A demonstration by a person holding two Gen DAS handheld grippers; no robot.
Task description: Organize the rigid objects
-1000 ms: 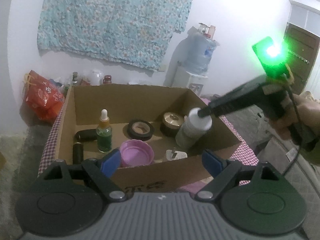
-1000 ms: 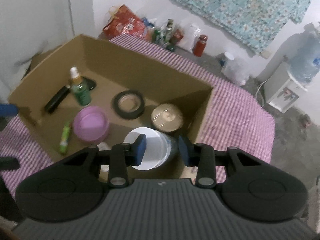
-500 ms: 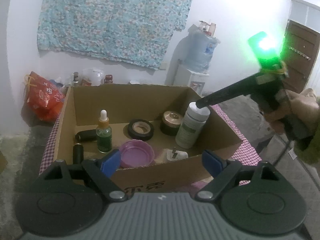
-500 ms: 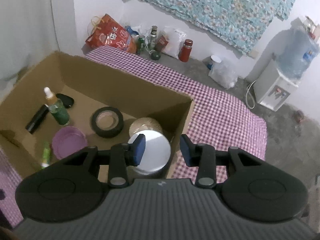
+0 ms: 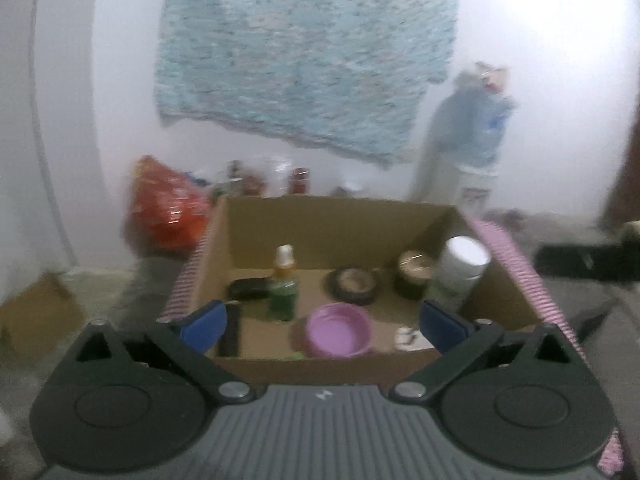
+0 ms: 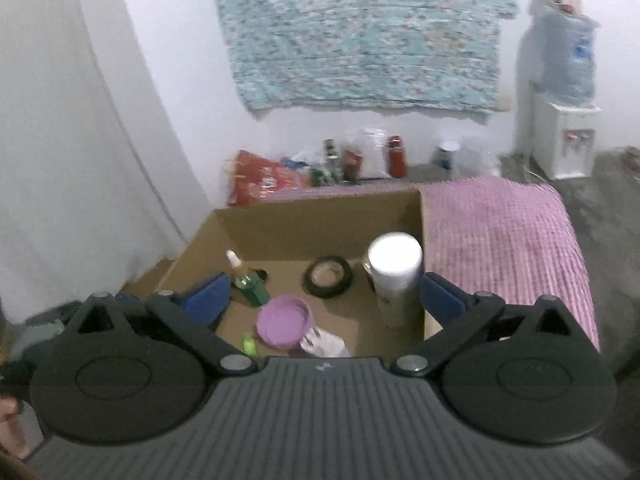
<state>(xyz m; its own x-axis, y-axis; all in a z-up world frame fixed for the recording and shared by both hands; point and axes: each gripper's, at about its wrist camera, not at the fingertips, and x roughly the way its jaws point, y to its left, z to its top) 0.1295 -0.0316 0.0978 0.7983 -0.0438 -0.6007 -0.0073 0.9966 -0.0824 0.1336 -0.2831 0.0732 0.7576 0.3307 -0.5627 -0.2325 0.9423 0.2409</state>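
An open cardboard box (image 5: 320, 232) (image 6: 304, 232) holds the sorted items. A white-capped bottle (image 5: 460, 268) (image 6: 394, 280) stands upright in its right corner, beside a round tin (image 5: 414, 276). A green dropper bottle (image 5: 283, 292) (image 6: 250, 284), a black tape roll (image 5: 354, 284) (image 6: 329, 276), a purple lid (image 5: 338, 330) (image 6: 284, 320) and a white plug (image 5: 408, 338) (image 6: 322, 342) are also inside. My left gripper (image 5: 322, 324) hangs at the box's near wall, jaws opening, gripping nothing. My right gripper (image 6: 326, 298) is back from the box, jaws opening wide, clear of the bottle.
The box sits on a pink checked cloth (image 6: 504, 248). A red bag (image 5: 168, 208) (image 6: 260, 182) and several bottles (image 6: 360, 156) line the far wall. A water dispenser (image 5: 472, 148) (image 6: 568, 80) stands at the right, and a small cardboard box (image 5: 36, 312) on the floor at the left.
The right gripper let go of the white-capped bottle, which now stands in the box, then drew back, rolled level and spread its jaws. The left gripper turned and opened wider.
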